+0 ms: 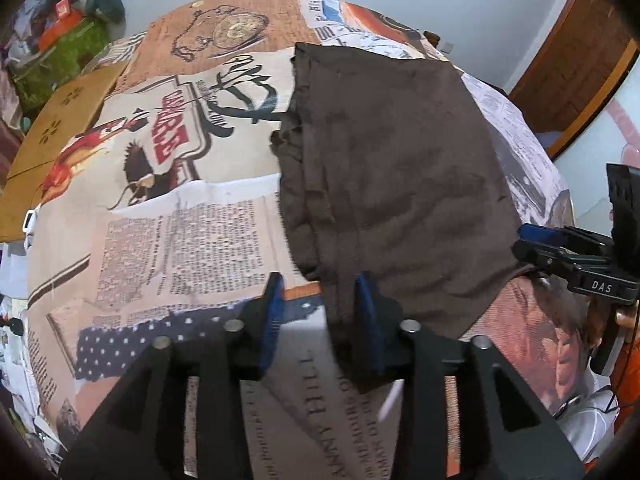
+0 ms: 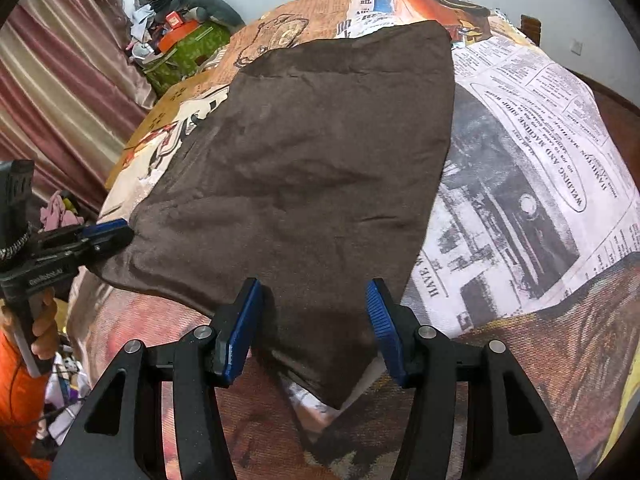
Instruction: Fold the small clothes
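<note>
A dark brown cloth [image 1: 392, 168] lies flat on a newspaper-print cover [image 1: 168, 240], with layered edges along its left side. My left gripper [image 1: 320, 304] stands open over the cloth's near left corner. A strip of that corner lies against the right pad [image 1: 368, 312] and the left pad is clear of it. In the right wrist view the same cloth [image 2: 312, 168] spreads away from me. Its near right corner lies loose between the open jaws of my right gripper [image 2: 314, 316]. Each gripper shows in the other view, the right gripper [image 1: 528, 242] and the left gripper [image 2: 108, 234], both at the cloth's near edge.
A brown cardboard sheet [image 1: 60, 128] lies at the cover's left edge. Behind it stands a green box with piled clutter [image 2: 184, 44], beside a striped curtain [image 2: 60, 80]. A wooden door [image 1: 580, 64] is at the far right. A hand with an orange sleeve [image 2: 40, 332] holds the left gripper.
</note>
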The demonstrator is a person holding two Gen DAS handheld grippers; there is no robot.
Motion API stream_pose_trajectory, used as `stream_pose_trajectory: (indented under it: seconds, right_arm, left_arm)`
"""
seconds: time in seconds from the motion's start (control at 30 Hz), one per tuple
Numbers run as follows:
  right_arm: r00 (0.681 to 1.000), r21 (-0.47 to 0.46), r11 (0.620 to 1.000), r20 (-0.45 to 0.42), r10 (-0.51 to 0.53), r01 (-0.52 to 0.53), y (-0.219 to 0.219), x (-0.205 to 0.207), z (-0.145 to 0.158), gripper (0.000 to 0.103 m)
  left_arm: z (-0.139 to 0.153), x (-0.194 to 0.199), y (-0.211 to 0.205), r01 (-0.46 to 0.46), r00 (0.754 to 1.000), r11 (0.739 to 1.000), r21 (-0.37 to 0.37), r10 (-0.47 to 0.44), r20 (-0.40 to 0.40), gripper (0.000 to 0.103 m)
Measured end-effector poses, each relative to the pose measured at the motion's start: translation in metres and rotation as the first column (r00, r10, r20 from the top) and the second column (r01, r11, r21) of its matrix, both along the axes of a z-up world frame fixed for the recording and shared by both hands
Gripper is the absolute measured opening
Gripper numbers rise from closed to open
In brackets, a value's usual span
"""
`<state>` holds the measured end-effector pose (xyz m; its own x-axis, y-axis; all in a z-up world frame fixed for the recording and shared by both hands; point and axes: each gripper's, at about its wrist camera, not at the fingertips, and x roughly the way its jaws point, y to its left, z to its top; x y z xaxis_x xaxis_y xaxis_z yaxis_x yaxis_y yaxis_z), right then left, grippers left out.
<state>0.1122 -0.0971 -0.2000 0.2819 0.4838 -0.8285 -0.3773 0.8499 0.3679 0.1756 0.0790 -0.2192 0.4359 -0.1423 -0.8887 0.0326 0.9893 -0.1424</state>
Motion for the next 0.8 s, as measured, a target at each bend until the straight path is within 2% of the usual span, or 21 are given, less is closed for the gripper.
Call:
stream_pose_trajectory:
  seconds: [0.07,0.3,0.37,0.43,0.5,0.6,0.8]
  right_arm:
    - [1.000,-0.027,1.000,0.013,0.000,0.000,-0.003,-0.002,0.000,0.051]
    - [1.000,-0.017,1.000,0.012,-0.024,0.024,-0.010,0.003,0.006,0.051]
    - [0.999,-0.010,0.999,0.031,-0.031,0.031,-0.012,0.007,0.012,0.051]
    - [0.998,0.006,0.999,0.051,-0.046,0.045,-0.015,0.014,0.018,0.051]
    - [0.996,0.016,0.998,0.064,-0.060,0.059,-0.015,0.019,0.021,0.051]
    - [0.994,0.031,0.997,0.073,-0.079,0.077,-0.014,0.031,0.022,0.054]
    - [0.994,0.020,0.995,0.047,-0.100,0.099,-0.016,0.039,0.009,0.054]
  left_arm:
    - [0.002,0.001,0.004,-0.017,1.000,1.000,0.018,0.017,0.006,0.040]
    - [0.020,0.014,0.007,-0.020,0.999,0.999,0.038,0.018,0.051,0.040]
    - [0.027,0.022,0.005,-0.012,0.997,0.999,0.045,0.009,0.072,0.044]
    - [0.033,0.033,0.001,-0.005,0.995,0.998,0.056,0.000,0.097,0.053]
    - [0.035,0.046,-0.003,0.003,0.993,0.998,0.065,-0.010,0.114,0.056]
    - [0.030,0.064,-0.008,0.020,0.994,0.998,0.057,-0.026,0.103,0.059]
    - [-0.006,0.090,-0.011,0.016,1.000,0.999,0.045,-0.017,0.020,0.059]
